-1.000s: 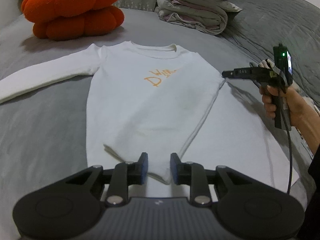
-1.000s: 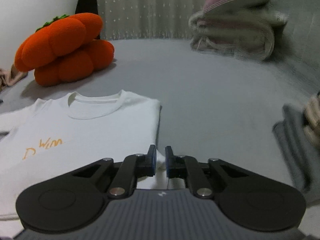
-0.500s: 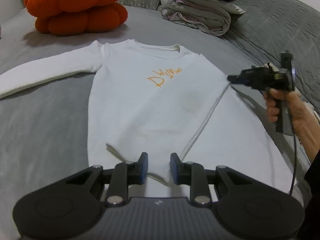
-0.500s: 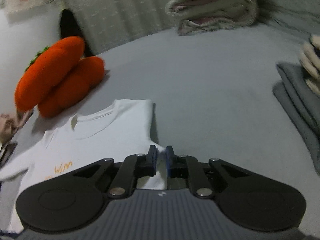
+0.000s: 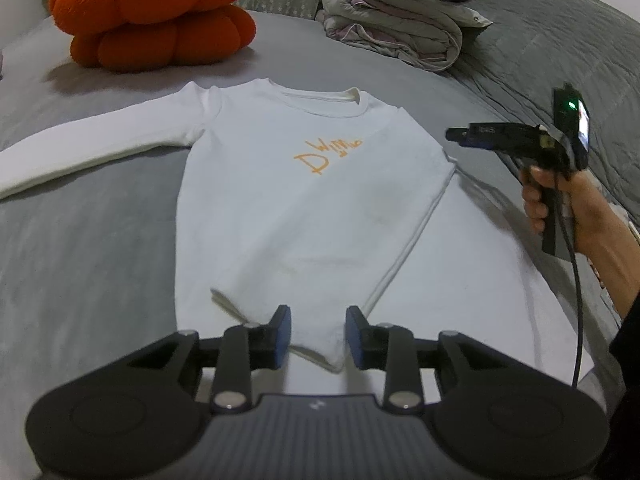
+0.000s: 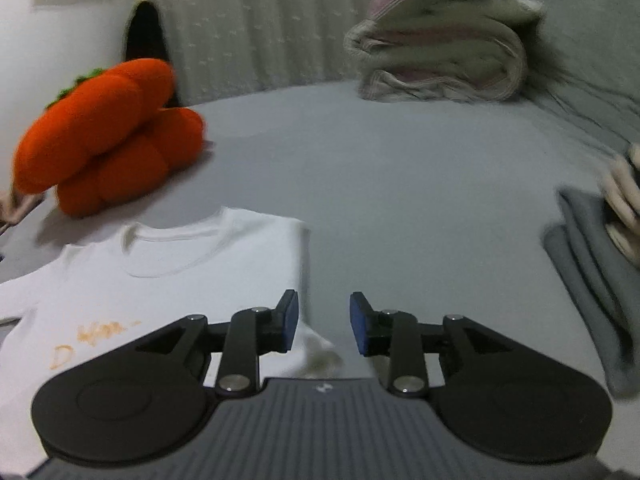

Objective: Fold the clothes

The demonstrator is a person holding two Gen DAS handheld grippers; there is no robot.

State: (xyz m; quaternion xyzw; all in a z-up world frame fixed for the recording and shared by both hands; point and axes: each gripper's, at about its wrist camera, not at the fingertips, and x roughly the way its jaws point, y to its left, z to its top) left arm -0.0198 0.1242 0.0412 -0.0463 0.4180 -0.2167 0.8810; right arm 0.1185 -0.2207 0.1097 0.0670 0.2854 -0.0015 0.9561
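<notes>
A white long-sleeved shirt point(image 5: 288, 208) with orange lettering lies flat on the grey bed. Its right sleeve is folded down along the body, its left sleeve point(image 5: 92, 152) stretches out to the left. My left gripper point(image 5: 318, 338) is open and empty over the folded cuff at the shirt's hem. My right gripper point(image 6: 323, 326) is open and empty just above the shirt's right shoulder fold point(image 6: 224, 272). It also shows in the left wrist view point(image 5: 456, 136), held by a hand at the right.
An orange pumpkin cushion point(image 5: 156, 12) sits at the back left. A folded quilt with a purple pillow point(image 5: 400, 20) lies at the back. Folded grey cloth point(image 6: 592, 280) lies at the right. The grey bedspread point(image 5: 80, 264) surrounds the shirt.
My right gripper has opened and let go of the shirt's shoulder fold, lifting slightly off it. My left gripper stays open in place.
</notes>
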